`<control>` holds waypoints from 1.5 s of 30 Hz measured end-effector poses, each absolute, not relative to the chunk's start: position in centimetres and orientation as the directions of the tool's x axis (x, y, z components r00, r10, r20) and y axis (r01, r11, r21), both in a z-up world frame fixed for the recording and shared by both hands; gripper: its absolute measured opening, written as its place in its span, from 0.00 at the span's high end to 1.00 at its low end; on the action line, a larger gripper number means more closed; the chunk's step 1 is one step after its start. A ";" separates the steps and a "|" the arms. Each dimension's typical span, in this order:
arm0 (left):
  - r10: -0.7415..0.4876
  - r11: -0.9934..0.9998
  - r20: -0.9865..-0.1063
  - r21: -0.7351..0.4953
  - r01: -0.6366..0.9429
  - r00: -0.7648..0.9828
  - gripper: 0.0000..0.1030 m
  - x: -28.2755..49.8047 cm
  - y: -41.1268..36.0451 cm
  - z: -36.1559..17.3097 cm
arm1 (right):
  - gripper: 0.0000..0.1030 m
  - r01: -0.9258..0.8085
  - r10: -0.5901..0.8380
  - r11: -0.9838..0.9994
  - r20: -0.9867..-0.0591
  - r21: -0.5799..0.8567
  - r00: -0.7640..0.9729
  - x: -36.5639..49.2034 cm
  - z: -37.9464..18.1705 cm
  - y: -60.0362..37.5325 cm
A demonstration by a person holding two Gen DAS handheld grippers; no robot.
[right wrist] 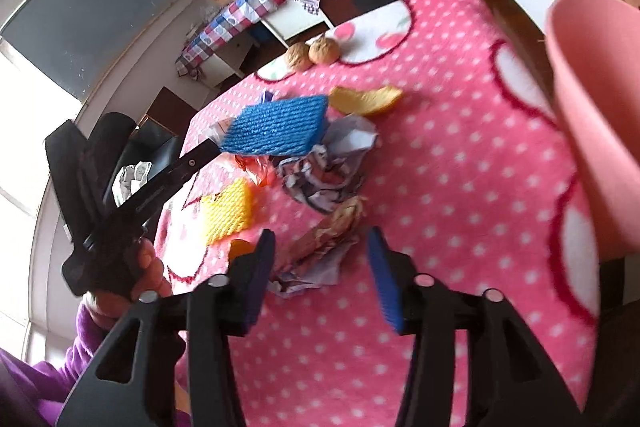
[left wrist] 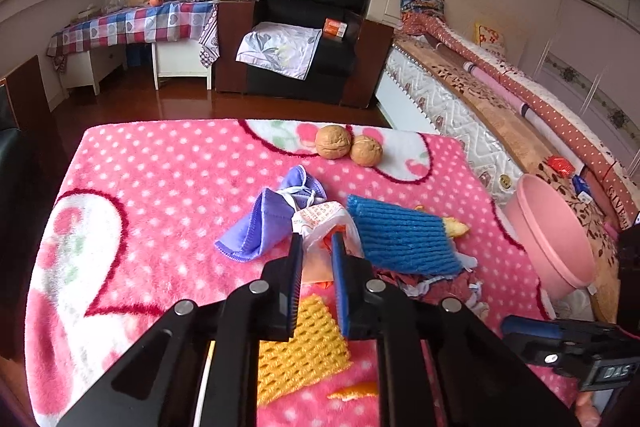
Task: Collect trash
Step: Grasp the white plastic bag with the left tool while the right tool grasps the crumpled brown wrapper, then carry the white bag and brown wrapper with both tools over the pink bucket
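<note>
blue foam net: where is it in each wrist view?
Left wrist: blue foam net sits right of centre, just right of and beyond the left gripper.
Right wrist: it lies upper left of centre, well beyond the right gripper.
Shared landmark: the two walnuts at the far edge of the pink blanket.

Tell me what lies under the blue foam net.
The blue foam net lies over a heap of crumpled wrappers on the pink blanket, with orange peel poking out behind it. Whatever is directly beneath stays covered.
</note>
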State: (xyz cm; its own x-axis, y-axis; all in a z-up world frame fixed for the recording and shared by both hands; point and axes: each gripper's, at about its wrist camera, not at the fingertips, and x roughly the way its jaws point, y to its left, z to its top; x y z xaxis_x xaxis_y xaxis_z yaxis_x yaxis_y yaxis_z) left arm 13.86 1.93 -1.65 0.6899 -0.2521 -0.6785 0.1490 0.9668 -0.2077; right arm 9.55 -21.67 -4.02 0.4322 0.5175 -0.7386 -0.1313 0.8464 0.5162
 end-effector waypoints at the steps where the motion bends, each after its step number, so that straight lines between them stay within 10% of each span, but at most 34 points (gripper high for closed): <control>1: -0.257 0.965 -0.673 -0.215 0.149 0.694 0.87 13.6 2.1 -1.4 | 0.51 -0.134 0.507 0.855 -0.752 0.502 0.421 9.7 -4.2 -21.0; 13: -0.293 0.947 -0.610 -0.290 0.137 0.736 0.87 10.8 5.1 1.0 | 0.51 -0.131 0.415 0.908 -0.822 0.397 0.390 9.8 -5.5 -18.5; 26: -0.295 0.940 -0.595 -0.320 0.116 0.747 0.87 9.1 6.0 2.2 | 0.84 -0.217 0.445 0.895 -0.797 0.389 0.409 8.1 -4.2 -19.3; 45: -0.366 0.925 -0.576 -0.314 0.216 0.731 0.87 8.8 0.5 4.5 | 0.85 -0.154 0.359 0.928 -0.705 0.339 0.612 6.0 0.9 -26.0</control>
